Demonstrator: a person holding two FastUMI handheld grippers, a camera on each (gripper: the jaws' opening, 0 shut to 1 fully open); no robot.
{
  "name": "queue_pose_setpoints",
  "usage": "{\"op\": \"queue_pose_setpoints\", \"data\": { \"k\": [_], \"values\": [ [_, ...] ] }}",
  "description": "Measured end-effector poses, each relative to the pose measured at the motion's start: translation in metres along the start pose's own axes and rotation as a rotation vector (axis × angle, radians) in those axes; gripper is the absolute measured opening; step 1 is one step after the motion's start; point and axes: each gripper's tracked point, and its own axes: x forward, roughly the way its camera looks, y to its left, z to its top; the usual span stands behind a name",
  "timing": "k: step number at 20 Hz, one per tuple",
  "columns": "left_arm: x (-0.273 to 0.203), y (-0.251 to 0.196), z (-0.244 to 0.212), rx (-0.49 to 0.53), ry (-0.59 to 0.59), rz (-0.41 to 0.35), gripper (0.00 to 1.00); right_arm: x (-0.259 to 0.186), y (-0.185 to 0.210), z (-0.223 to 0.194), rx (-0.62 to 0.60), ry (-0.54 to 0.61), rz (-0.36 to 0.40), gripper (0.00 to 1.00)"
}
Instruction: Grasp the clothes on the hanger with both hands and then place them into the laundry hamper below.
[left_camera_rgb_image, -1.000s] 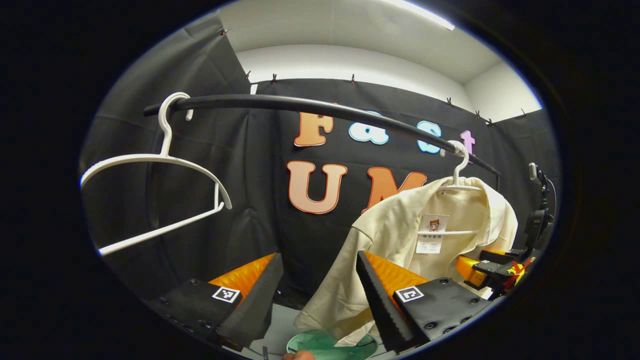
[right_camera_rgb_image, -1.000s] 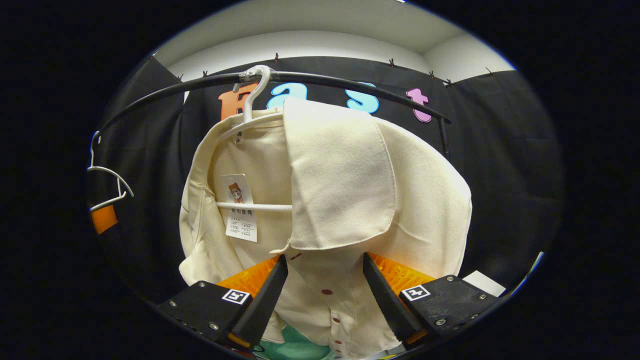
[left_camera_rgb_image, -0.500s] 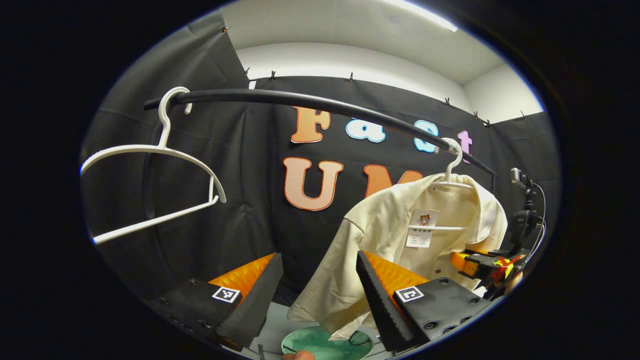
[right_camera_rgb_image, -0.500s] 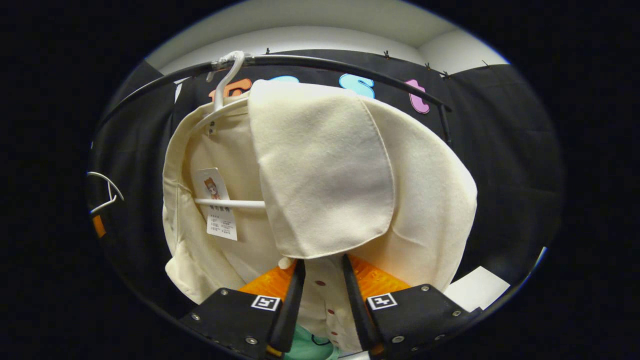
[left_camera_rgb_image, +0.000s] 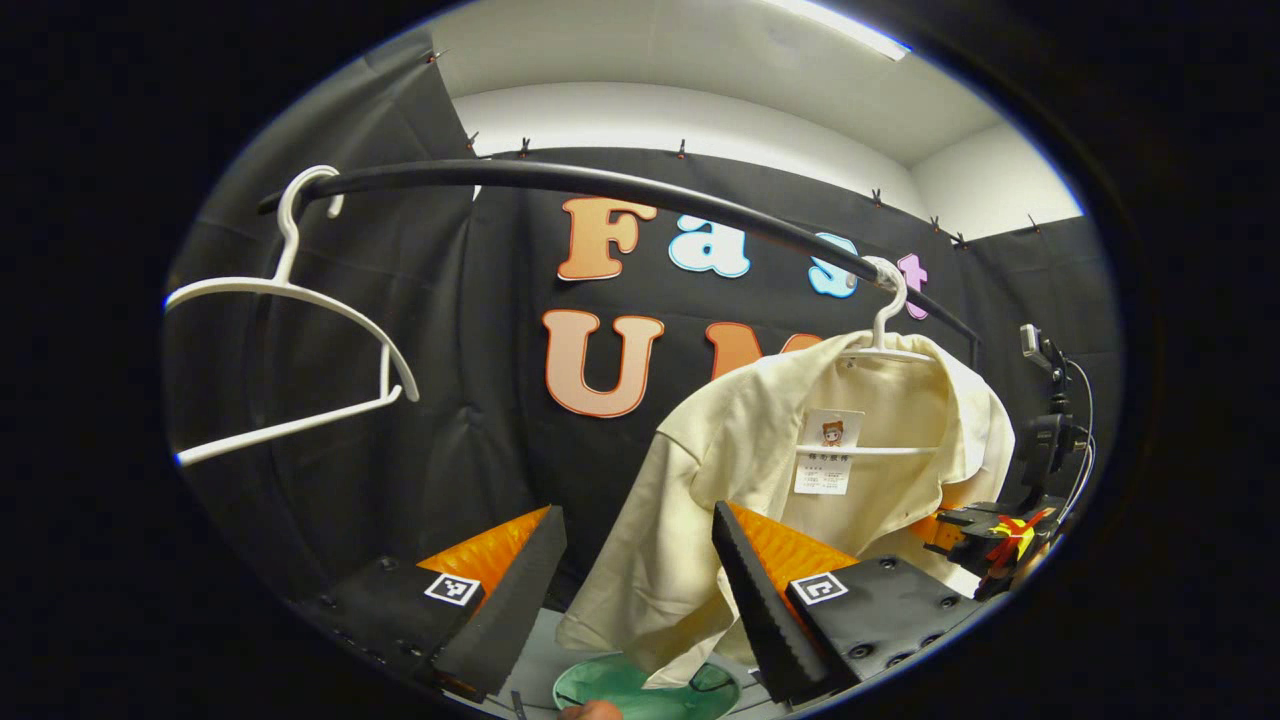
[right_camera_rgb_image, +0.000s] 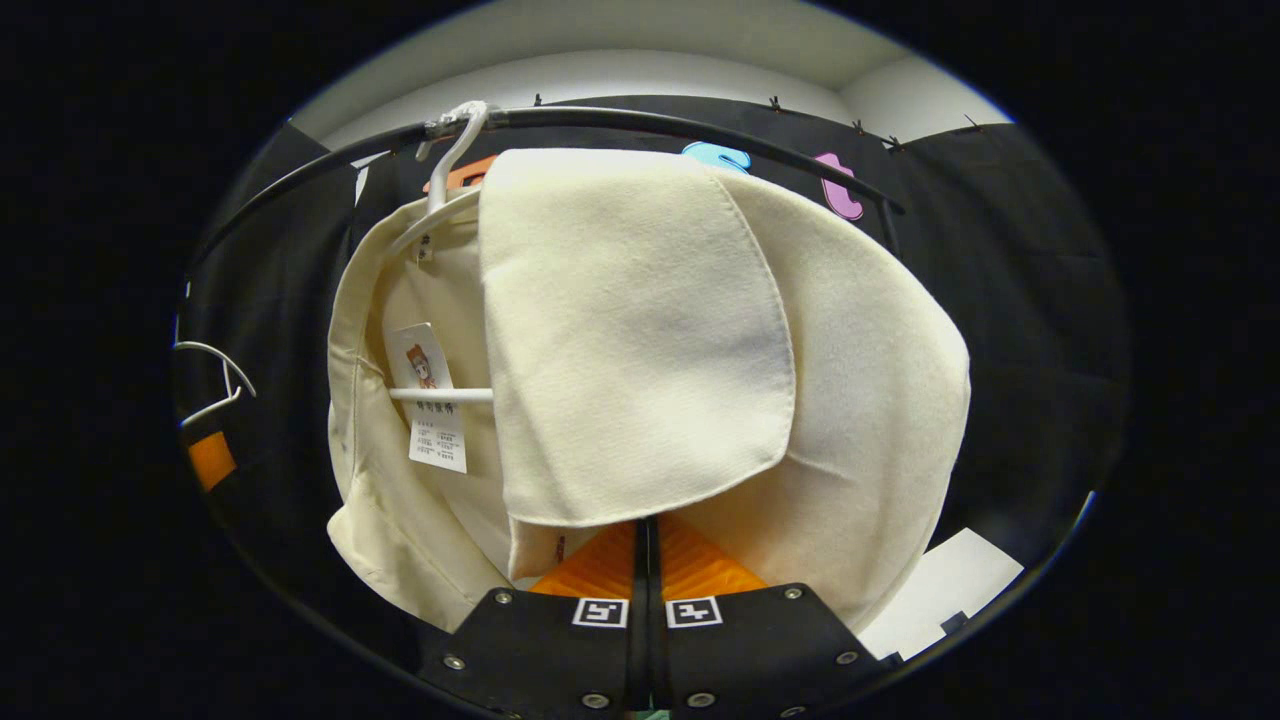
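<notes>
A cream shirt (left_camera_rgb_image: 720, 440) hangs on a white hanger (left_camera_rgb_image: 887, 305) from the black rail (left_camera_rgb_image: 600, 185). In the left gripper view my left gripper (left_camera_rgb_image: 637, 565) stands open, and the shirt's sleeve hangs just behind its right finger without touching either one. Below it lies the green hamper (left_camera_rgb_image: 625, 690). My right gripper (left_camera_rgb_image: 985, 528) sits at the shirt's far lower edge. In the right gripper view the shirt (right_camera_rgb_image: 860, 400) is close up on its hanger (right_camera_rgb_image: 450, 160). There my right gripper (right_camera_rgb_image: 645, 535) is shut on the shirt front, just under the hanging collar flap.
An empty white hanger (left_camera_rgb_image: 290, 290) hangs at the rail's left end. A small camera on a stand (left_camera_rgb_image: 1040, 350) rises at the far right. A fingertip (left_camera_rgb_image: 590, 711) shows at the bottom edge by the hamper. A white sheet (right_camera_rgb_image: 950, 590) lies low right.
My right gripper moved in on the shirt front and went from open to shut on it. The left gripper stayed open and drifted slightly, so the shirt sits a little more to the left.
</notes>
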Motion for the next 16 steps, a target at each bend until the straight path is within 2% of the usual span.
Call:
{"op": "queue_pose_setpoints", "data": {
  "k": [2,3,6,7,9,11,13,14,16],
  "values": [
    [0.007,-0.015,-0.003,-0.010,0.007,-0.034,1.00,-0.006,-0.004,0.001,0.006,-0.001,0.004,0.00],
    [0.012,-0.025,-0.005,-0.013,0.010,-0.054,0.97,-0.008,-0.006,0.001,0.012,-0.003,0.005,0.00],
    [0.026,-0.051,-0.013,-0.013,0.023,-0.107,1.00,-0.023,-0.014,0.002,0.029,-0.010,0.001,0.00],
    [0.031,-0.059,-0.018,-0.017,0.028,-0.126,0.94,-0.029,-0.015,0.003,0.032,-0.013,0.003,0.00],
    [0.040,-0.073,-0.025,-0.017,0.038,-0.157,1.00,-0.039,-0.019,0.005,0.034,-0.022,0.004,0.00],
    [0.049,-0.081,-0.035,-0.006,0.050,-0.166,0.96,-0.049,-0.021,0.009,0.036,-0.036,0.005,0.00],
    [0.058,-0.088,-0.048,-0.005,0.078,-0.175,0.97,-0.059,-0.026,0.013,0.036,-0.051,-0.003,0.00],
    [0.063,-0.089,-0.057,-0.009,0.096,-0.177,1.00,-0.066,-0.027,0.015,0.039,-0.058,-0.002,0.00],
    [0.070,-0.090,-0.070,0.000,0.118,-0.164,0.97,-0.074,-0.024,0.018,0.040,-0.062,0.019,0.00]
  ]
}}
